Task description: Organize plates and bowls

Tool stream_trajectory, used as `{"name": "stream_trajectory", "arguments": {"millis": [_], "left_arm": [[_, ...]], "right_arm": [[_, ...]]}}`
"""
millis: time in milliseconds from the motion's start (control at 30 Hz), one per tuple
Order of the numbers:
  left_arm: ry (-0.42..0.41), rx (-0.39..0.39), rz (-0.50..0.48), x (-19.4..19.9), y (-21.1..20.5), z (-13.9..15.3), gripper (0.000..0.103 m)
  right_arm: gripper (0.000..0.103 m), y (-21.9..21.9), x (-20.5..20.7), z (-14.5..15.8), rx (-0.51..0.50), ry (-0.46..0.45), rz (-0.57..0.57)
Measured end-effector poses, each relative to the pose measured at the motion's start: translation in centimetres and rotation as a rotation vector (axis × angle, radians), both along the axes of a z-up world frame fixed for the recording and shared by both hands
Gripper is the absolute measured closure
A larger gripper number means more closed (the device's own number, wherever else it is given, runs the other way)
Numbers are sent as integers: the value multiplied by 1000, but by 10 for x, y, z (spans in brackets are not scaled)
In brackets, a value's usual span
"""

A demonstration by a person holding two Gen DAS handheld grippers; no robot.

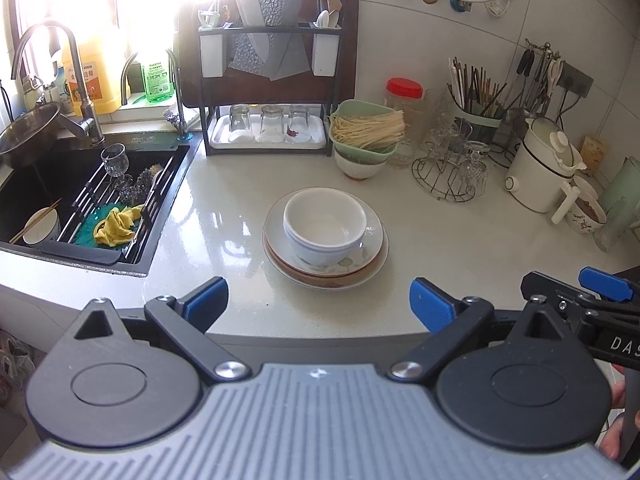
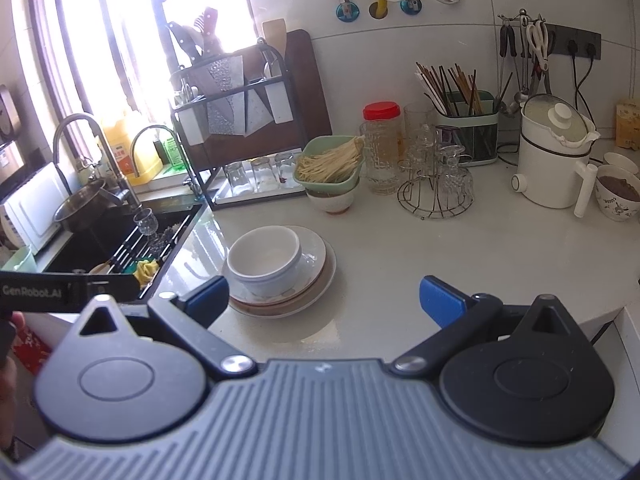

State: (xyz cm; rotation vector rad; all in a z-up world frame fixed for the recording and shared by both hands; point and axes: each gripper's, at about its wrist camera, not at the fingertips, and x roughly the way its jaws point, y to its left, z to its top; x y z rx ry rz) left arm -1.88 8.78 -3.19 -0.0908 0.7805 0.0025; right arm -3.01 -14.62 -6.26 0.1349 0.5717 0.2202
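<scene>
A white bowl [image 1: 324,226] [image 2: 266,260], nested in another bowl, sits on a stack of plates [image 1: 362,266] [image 2: 316,276] in the middle of the pale counter. My left gripper [image 1: 318,302] hovers open just in front of the stack, nothing between its blue pads. My right gripper [image 2: 324,298] is open too, near the counter's front edge, with the stack ahead and to its left. Its blue tip [image 1: 606,282] shows at the right of the left wrist view. Further back a green bowl of dry noodles [image 1: 366,128] [image 2: 330,166] rests on another bowl [image 1: 360,166] [image 2: 332,200].
A black sink [image 1: 80,200] [image 2: 116,240] at the left holds a rack, a wine glass, a cloth and a bowl with chopsticks [image 1: 40,226]. A knife rack with upturned glasses [image 1: 272,124] stands behind. A glass holder [image 1: 452,168], a chopstick caddy [image 2: 466,128] and a white pot [image 2: 554,164] stand at the right.
</scene>
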Motion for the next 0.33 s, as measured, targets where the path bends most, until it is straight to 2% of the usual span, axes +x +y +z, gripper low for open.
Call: {"name": "stream_trajectory", "arguments": {"millis": [333], "left_arm": [[7,-9,12,-2,2,-2,4]], "right_arm": [[0,2,-1,0,-2,-1,3]]}}
